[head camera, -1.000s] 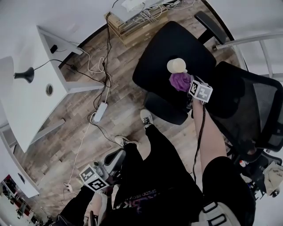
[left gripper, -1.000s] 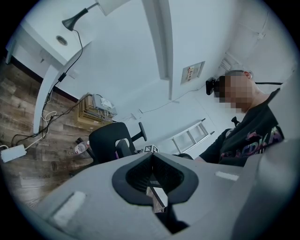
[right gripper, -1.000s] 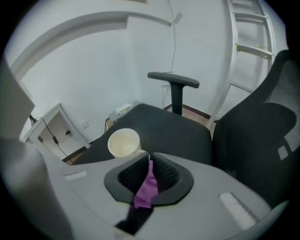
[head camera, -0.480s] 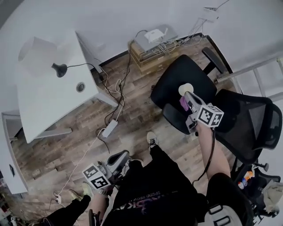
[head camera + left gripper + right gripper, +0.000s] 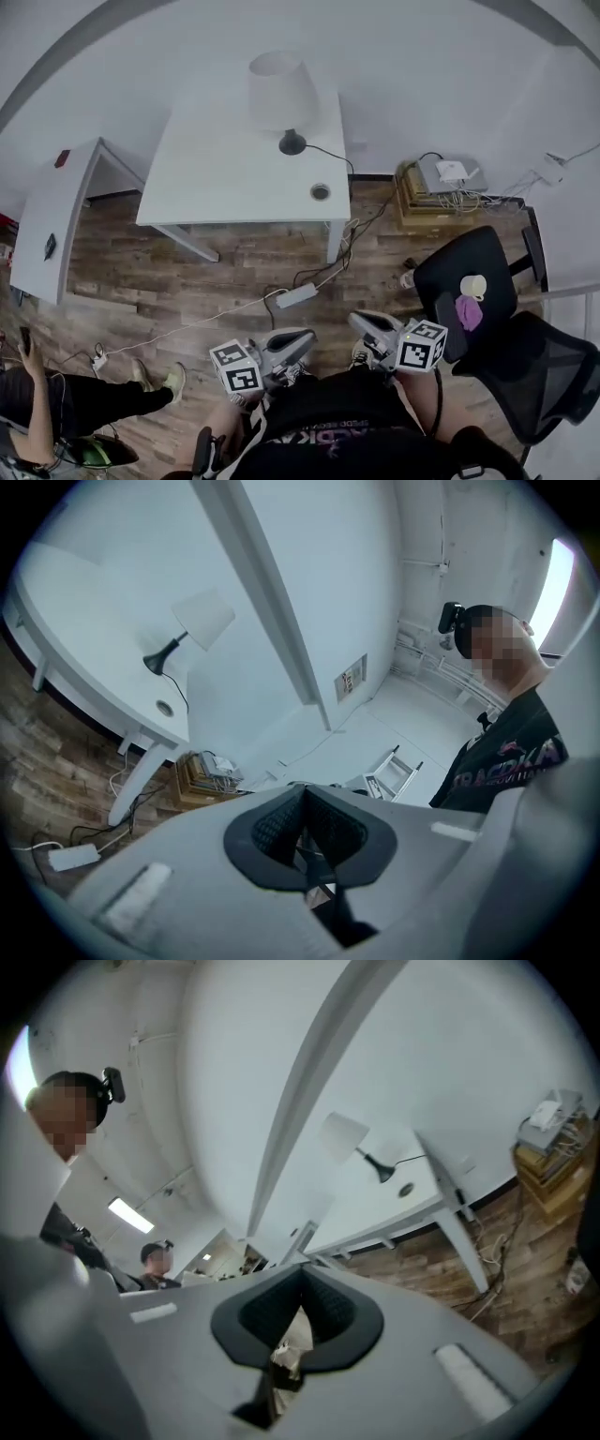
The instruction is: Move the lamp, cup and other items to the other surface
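The lamp (image 5: 281, 89), white shade on a black base, stands at the far edge of the white table (image 5: 216, 178); it also shows in the left gripper view (image 5: 206, 619) and the right gripper view (image 5: 342, 1136). A pale cup (image 5: 473, 285) and a crumpled purple item (image 5: 467, 311) lie on the black chair seat (image 5: 450, 272) at the right. My left gripper (image 5: 309, 335) and right gripper (image 5: 354, 319) hang close to my body, pointing toward the table. Each is shut with nothing between its pads (image 5: 302, 787) (image 5: 302, 1267).
A second white desk (image 5: 56, 216) stands at the left. A power strip (image 5: 295, 296) and cables lie on the wood floor under the table. A box with a router (image 5: 441, 183) sits by the wall. A black mesh chair (image 5: 553, 375) is at the right, a seated person (image 5: 37, 403) at lower left.
My view has swung from the chair to the table. The right gripper has drawn back from the cup and purple item on the seat to my body. The left gripper has risen.
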Motion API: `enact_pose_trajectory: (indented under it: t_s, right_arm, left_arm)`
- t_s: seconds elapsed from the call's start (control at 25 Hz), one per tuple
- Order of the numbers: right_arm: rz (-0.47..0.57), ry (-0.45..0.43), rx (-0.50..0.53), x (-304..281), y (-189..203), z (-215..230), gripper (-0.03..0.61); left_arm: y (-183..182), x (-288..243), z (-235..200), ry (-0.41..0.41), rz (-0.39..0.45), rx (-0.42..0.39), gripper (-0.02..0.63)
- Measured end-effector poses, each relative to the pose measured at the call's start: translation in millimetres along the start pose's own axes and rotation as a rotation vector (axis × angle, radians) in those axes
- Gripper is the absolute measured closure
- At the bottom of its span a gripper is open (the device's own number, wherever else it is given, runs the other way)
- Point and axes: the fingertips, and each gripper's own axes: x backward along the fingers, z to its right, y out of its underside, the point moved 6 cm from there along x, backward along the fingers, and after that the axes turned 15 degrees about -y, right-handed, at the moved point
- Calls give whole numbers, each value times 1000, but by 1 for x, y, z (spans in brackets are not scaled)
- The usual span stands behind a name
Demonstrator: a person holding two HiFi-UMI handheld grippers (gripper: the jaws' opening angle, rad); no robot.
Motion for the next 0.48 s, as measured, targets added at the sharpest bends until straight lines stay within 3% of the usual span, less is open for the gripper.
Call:
enact_pose_trajectory:
  t_s: [0.16,0.28,0.48]
  right_arm:
    - [-190,-169,144,-68,21,-50,574]
    - [-272,-213,238,-95,33,-67,574]
    - [-269,-228,158,-128,51,-65,574]
  left_arm:
    - [-5,37,-17,-49,68,5,611]
    - [-5,62,-26,-73,103,12,611]
    - [-8,97,-40,-100,146,7,611]
